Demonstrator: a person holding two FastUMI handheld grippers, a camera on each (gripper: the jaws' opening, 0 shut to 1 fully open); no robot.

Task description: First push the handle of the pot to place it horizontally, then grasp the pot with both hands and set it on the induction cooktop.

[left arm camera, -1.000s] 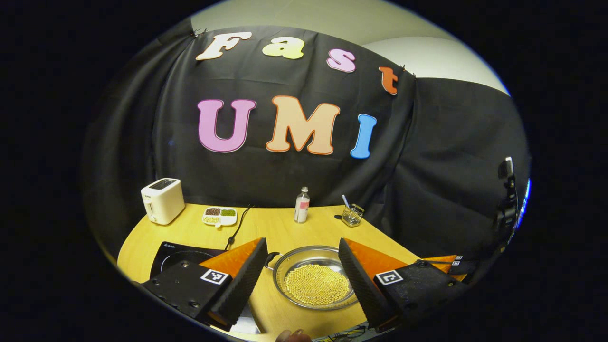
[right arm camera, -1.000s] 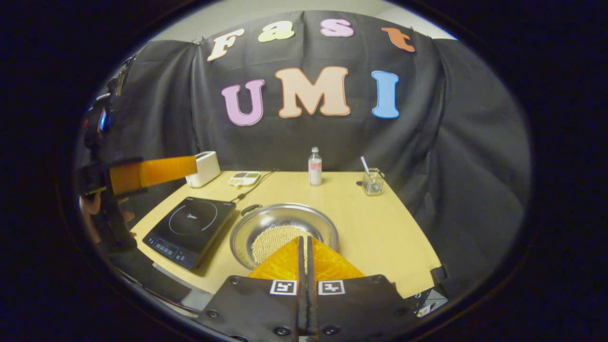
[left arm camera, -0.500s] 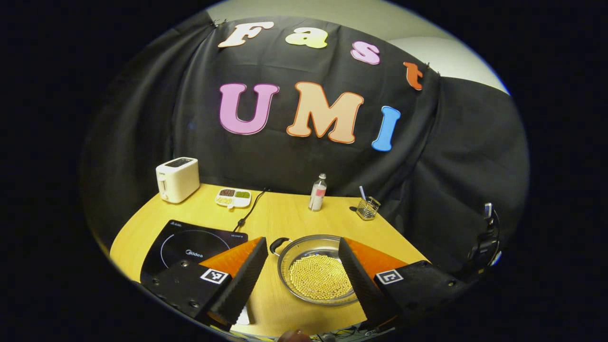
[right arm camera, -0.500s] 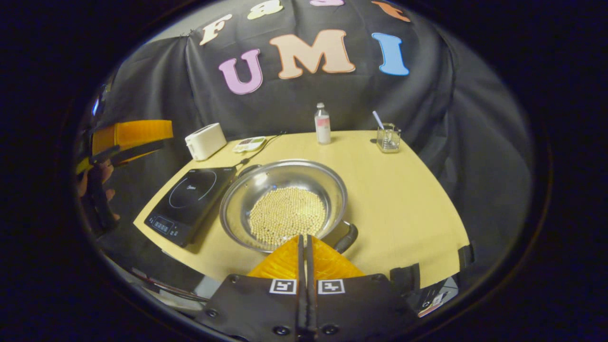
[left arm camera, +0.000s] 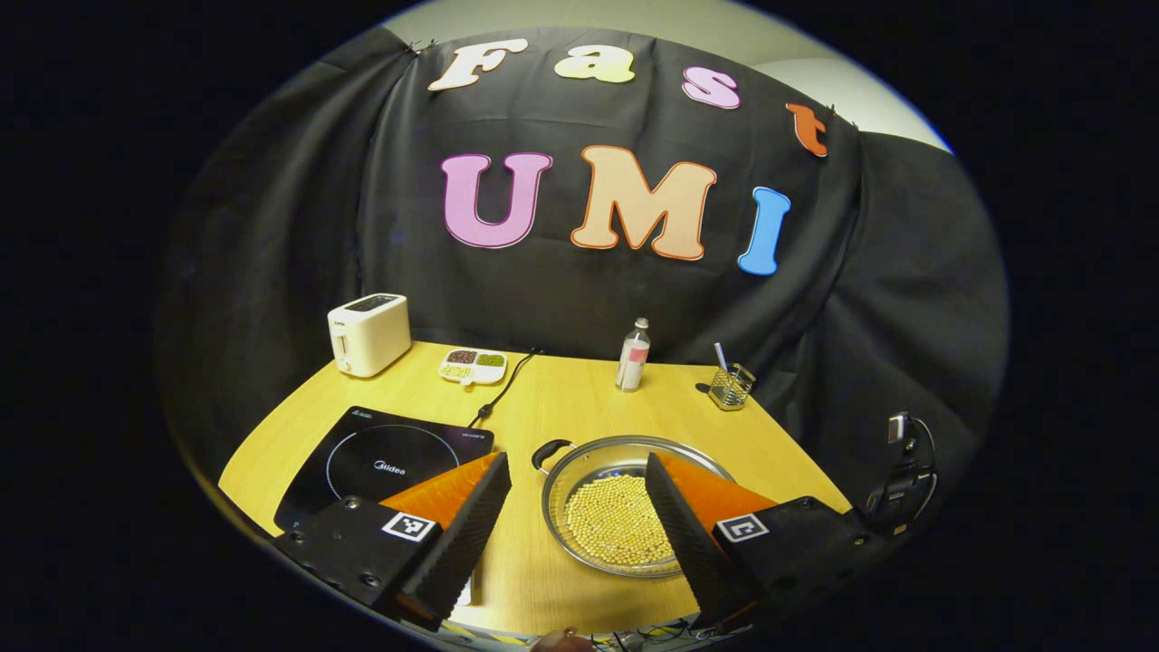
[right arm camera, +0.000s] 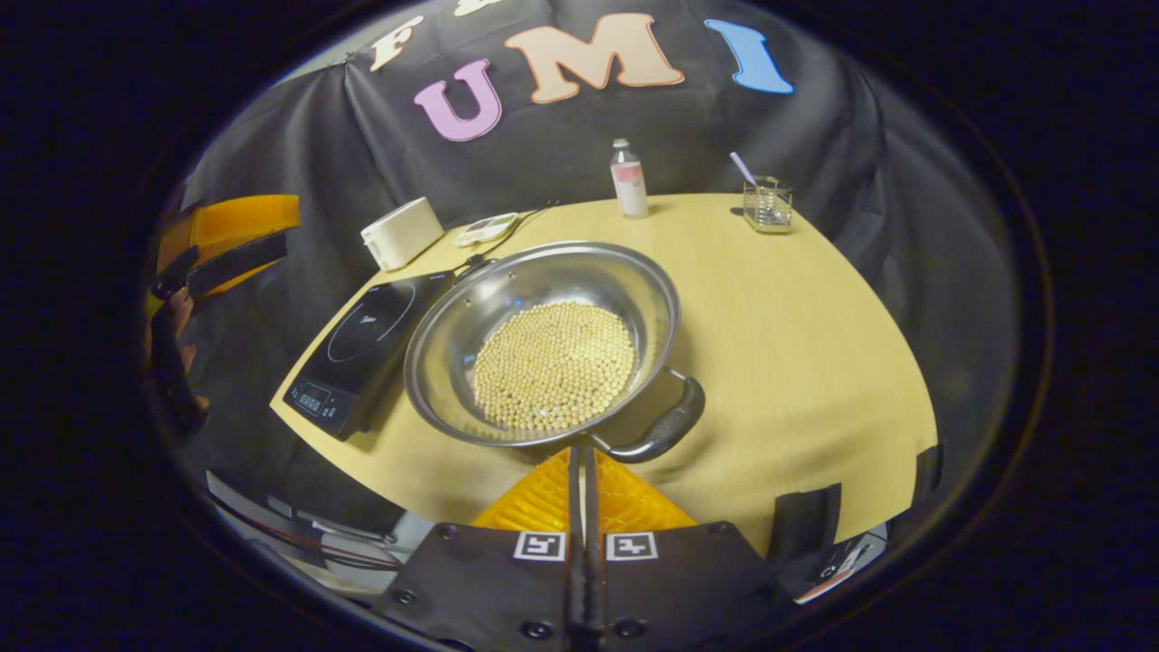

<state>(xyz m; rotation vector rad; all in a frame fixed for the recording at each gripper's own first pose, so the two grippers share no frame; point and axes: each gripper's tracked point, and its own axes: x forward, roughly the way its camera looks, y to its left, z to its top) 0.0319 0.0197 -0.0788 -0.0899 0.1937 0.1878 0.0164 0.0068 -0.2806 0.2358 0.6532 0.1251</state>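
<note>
The steel pot (right arm camera: 448, 330) holds pale beans and stands on the wooden table (right arm camera: 797, 317), right of the black induction cooktop (right arm camera: 358, 349). Its black handles sit on a diagonal: one near handle (right arm camera: 665, 430) at front right, one far handle (left arm camera: 550, 450) toward the cooktop (left arm camera: 389, 457). My right gripper (right arm camera: 579, 450) is shut with nothing held, its tips right at the pot's near rim, just left of the near handle. My left gripper (left arm camera: 576, 466) hangs open above the table's front edge, the pot (left arm camera: 579, 462) showing between its fingers. A hand holds the left gripper (right arm camera: 288, 237) at the far left.
Along the back stand a white toaster (left arm camera: 367, 333), a divided dish (left arm camera: 472, 364), a small bottle (left arm camera: 633, 354) and a glass holder (left arm camera: 729, 387) with a utensil. The cooktop's cord (left arm camera: 502, 391) runs backward. The table's front edge lies just under both grippers.
My right gripper has come forward and down, still shut, until its tips reach the pot's near rim. My left gripper has drifted, so more of the cooktop shows. The pot stays put.
</note>
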